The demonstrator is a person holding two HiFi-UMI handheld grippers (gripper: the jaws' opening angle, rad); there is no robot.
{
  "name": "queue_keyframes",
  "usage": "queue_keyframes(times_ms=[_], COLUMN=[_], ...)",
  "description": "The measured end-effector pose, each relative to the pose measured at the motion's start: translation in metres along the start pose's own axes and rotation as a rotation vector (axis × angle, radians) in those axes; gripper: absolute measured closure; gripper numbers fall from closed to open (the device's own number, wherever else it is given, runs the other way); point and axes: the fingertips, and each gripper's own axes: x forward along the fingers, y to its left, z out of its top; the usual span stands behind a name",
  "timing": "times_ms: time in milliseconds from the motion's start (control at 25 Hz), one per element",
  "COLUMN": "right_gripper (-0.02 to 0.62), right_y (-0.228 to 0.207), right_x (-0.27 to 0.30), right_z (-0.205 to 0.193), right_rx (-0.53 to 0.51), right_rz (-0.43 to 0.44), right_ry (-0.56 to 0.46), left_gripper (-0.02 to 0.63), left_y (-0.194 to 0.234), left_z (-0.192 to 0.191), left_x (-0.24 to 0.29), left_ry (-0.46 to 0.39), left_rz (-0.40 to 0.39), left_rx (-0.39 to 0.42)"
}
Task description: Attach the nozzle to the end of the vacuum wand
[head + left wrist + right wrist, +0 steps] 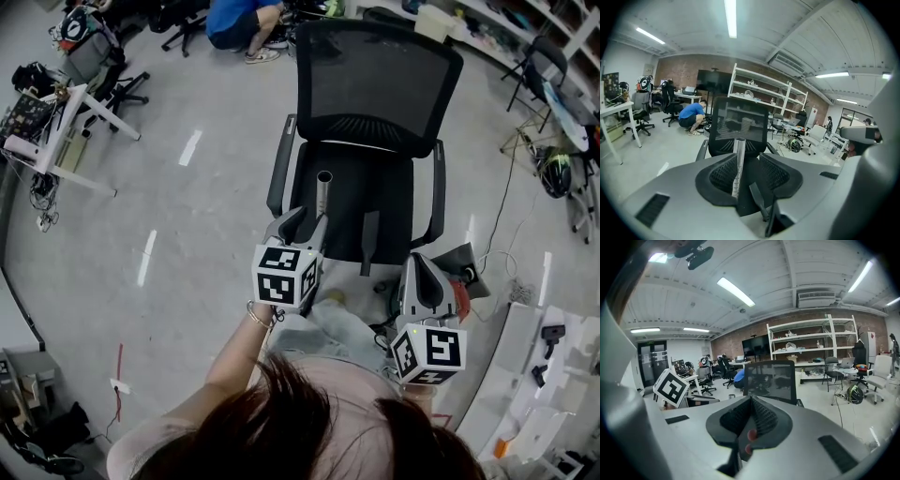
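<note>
A silver vacuum wand (323, 192) stands nearly upright over the seat of a black office chair (380, 84), with its open end at the top. My left gripper (305, 225) is round its lower part. In the left gripper view the wand (738, 164) rises between the spread pads, close to the left one, and my left gripper (749, 176) is open. A dark narrow piece (368, 242), which looks like the nozzle, lies on the seat to the right of the wand. My right gripper (422, 267) is low at the right, and in its own view my right gripper (751, 420) is shut with nothing in its jaws.
A red and dark vacuum part (459, 298) sits just right of my right gripper, with a cable trailing off. A person in blue (239, 23) crouches behind the chair. White desks (56, 141) stand at the left, shelving (811, 348) at the back.
</note>
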Motion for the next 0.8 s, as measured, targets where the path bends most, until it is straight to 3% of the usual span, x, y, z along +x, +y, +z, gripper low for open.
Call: queue_keyframes(times_ms=[800], right_gripper=[0.571], right_y=[-0.031], right_x=[0.007], right_z=[-0.02], right_rx=[0.013], right_rz=[-0.036], right_ry=[0.062], left_gripper=[0.449], left_y=[0.02], left_z=[-0.026], left_x=[0.075], left_ry=[0.071], left_rz=[0.058], left_rx=[0.021])
